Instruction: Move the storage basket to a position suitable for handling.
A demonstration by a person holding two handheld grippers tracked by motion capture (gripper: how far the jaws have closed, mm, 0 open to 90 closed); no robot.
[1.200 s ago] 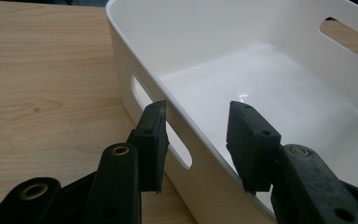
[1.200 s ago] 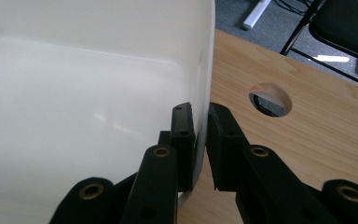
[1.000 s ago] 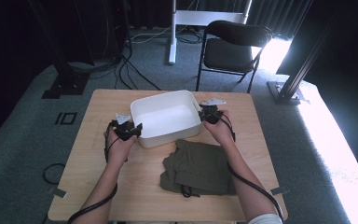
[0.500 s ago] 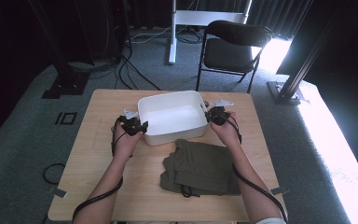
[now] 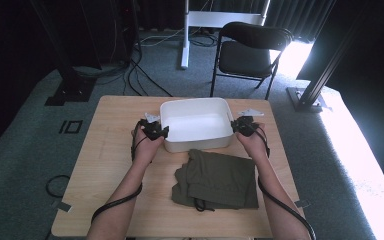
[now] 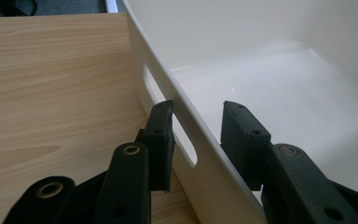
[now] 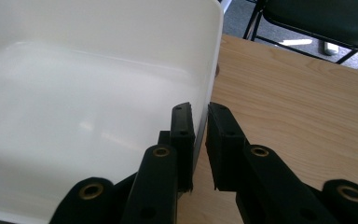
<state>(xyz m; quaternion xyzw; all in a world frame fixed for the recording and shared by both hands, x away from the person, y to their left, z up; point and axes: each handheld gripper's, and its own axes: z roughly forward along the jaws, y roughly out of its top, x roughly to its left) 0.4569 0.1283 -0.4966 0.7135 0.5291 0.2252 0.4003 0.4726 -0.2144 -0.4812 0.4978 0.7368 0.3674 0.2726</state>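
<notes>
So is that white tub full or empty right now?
Empty. The white tub shows a bare white floor in the high view and both claw views; the green garment lies folded on the table beside it.

Likely lab, black rig frames (image 5: pixel 330 65), floor cables (image 5: pixel 145 75)

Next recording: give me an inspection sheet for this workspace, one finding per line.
Surface: wooden table, flat.
Job's things: white bin, empty; olive garment folded in front of it.
Clutter: nothing seen.
Grippers: left hand-held gripper straddles the bin's wall, jaws just been closing, gap still showing; right hand-held gripper clamped on the opposite wall.
Cables: one trails from each gripper; more on the floor.
Surroundings: black chair, grey carpet.
</notes>
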